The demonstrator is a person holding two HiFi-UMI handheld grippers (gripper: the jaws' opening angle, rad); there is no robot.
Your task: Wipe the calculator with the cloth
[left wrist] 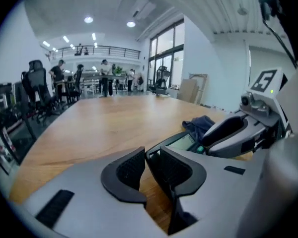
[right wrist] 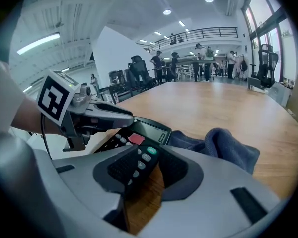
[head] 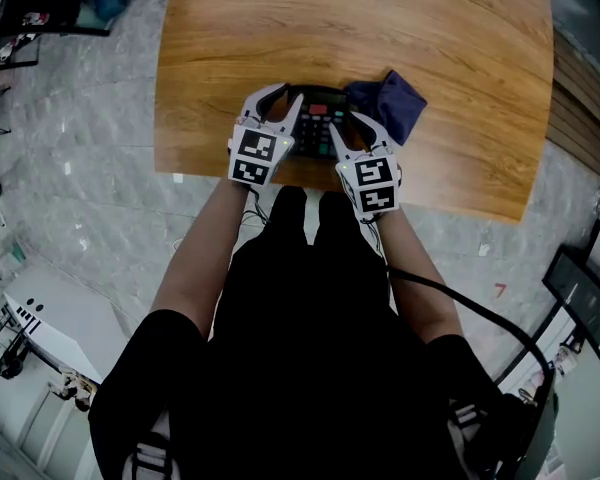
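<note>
Wooden table carries everything, and we work at its near edge. Just beyond the tips of our right gripper, a little to its outer side, the dark blue cloth lies bunched, touching the calculator's far corner and held by neither tool. The calculator lies flat between the two grippers, display end away from us. Our right gripper's jaws stand apart, straddling the calculator's right edge: the inner pad is over the keys, the outer pad is off the side, and they clamp nothing. Our left gripper has its jaws only a narrow slit apart, with the calculator's left edge showing in that slit; we see no grip there either. Wiping is not yet under way, we judge, and the step is to fetch the cloth. We would lift the right gripper clear of the green key, reach forward, and pinch a thick fold, not a loose corner, so that a broad pad of fabric meets the keys. The left gripper should press the calculator's edge to stop it sliding on the smooth wood.
</note>
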